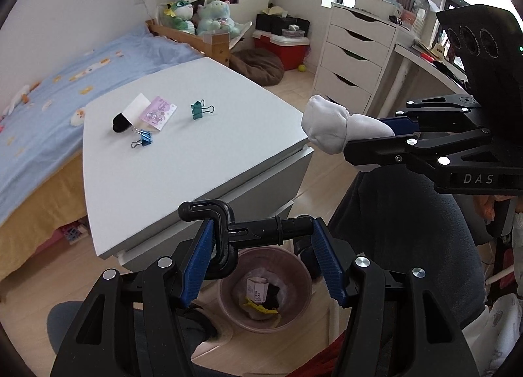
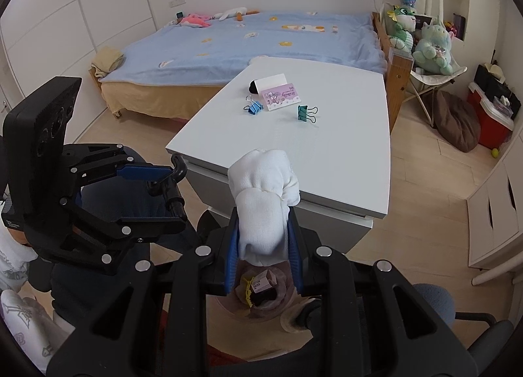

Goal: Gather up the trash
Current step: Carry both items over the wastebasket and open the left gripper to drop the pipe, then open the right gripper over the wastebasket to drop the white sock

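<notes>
While both grippers hang over pink waste bin (image 1: 264, 292) beside white table (image 1: 183, 155), each carries load, apparently poised for drop. Left gripper (image 1: 261, 256) clenched on black plastic hook (image 1: 235, 230), held crosswise between blue pads. Right gripper (image 2: 263, 243) grasping white rolled sock (image 2: 261, 200), bundle jutting forward above bin. Bin already holds small box and yellow scrap. On table, well apart from grippers: blue binder clip (image 1: 143, 139), green binder clip (image 1: 198, 109), pink card (image 1: 158, 113).
</notes>
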### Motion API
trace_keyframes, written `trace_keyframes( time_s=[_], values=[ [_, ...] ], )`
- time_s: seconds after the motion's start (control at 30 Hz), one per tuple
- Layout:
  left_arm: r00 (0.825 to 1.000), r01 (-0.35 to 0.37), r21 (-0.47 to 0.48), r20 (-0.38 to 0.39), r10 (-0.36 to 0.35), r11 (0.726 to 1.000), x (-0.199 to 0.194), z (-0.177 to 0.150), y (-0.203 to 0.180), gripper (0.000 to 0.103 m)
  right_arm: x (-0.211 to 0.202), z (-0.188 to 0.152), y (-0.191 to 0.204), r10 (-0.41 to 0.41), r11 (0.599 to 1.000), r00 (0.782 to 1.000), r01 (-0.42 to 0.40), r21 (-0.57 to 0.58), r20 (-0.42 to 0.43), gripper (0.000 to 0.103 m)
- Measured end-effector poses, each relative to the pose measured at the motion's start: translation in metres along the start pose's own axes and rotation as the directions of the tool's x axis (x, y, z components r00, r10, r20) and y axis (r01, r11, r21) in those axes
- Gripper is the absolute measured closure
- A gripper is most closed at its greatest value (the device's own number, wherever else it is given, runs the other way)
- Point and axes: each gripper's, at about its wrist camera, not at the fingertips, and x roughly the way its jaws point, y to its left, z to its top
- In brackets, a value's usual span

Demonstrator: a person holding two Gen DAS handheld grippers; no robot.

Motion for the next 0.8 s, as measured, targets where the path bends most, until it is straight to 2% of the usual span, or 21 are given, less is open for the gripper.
trace_keyframes(
  time_s=[0.1, 0.17, 0.2, 0.23, 0.43, 0.7, 0.8],
  values=[
    [1.000, 0.016, -0.007, 0.000, -0.016, 1.000, 0.001, 0.000, 0.000, 0.043, 0.000, 0.000, -0.001, 0.002, 1.000, 1.000, -0.002, 0.006, 0.001, 0.077],
    [1.000, 0.021, -0.018, 0.003, -0.021, 1.000, 0.002, 0.001, 0.002, 0.032, 0.000, 0.000, -0.001, 0.002, 1.000, 1.000, -0.002, 0.008, 0.000, 0.077],
    [1.000, 0.024, -0.029, 0.013, -0.024, 0.999, 0.001, 0.001, 0.003, 0.017, 0.000, 0.000, 0.000, 0.002, 1.000, 1.000, -0.002, 0.009, 0.000, 0.077],
    [0.999, 0.024, -0.036, 0.023, -0.023, 0.999, -0.001, 0.002, 0.003, 0.014, 0.000, 0.000, 0.000, 0.003, 1.000, 1.000, -0.003, 0.009, -0.001, 0.077],
    [0.999, 0.004, -0.054, 0.046, -0.001, 0.999, -0.006, 0.003, 0.007, 0.008, 0.001, -0.002, 0.000, 0.007, 1.000, 1.000, -0.007, 0.012, -0.002, 0.077],
    [0.996, -0.056, -0.053, 0.064, 0.059, 0.997, -0.009, 0.004, 0.011, 0.008, 0.004, -0.003, 0.001, 0.013, 1.000, 1.000, -0.013, 0.010, -0.003, 0.077],
    [0.996, -0.052, -0.062, 0.071, 0.056, 0.997, -0.012, 0.004, 0.014, 0.008, 0.004, -0.005, 0.002, 0.016, 1.000, 1.000, -0.016, 0.010, 0.000, 0.077]
  ],
)
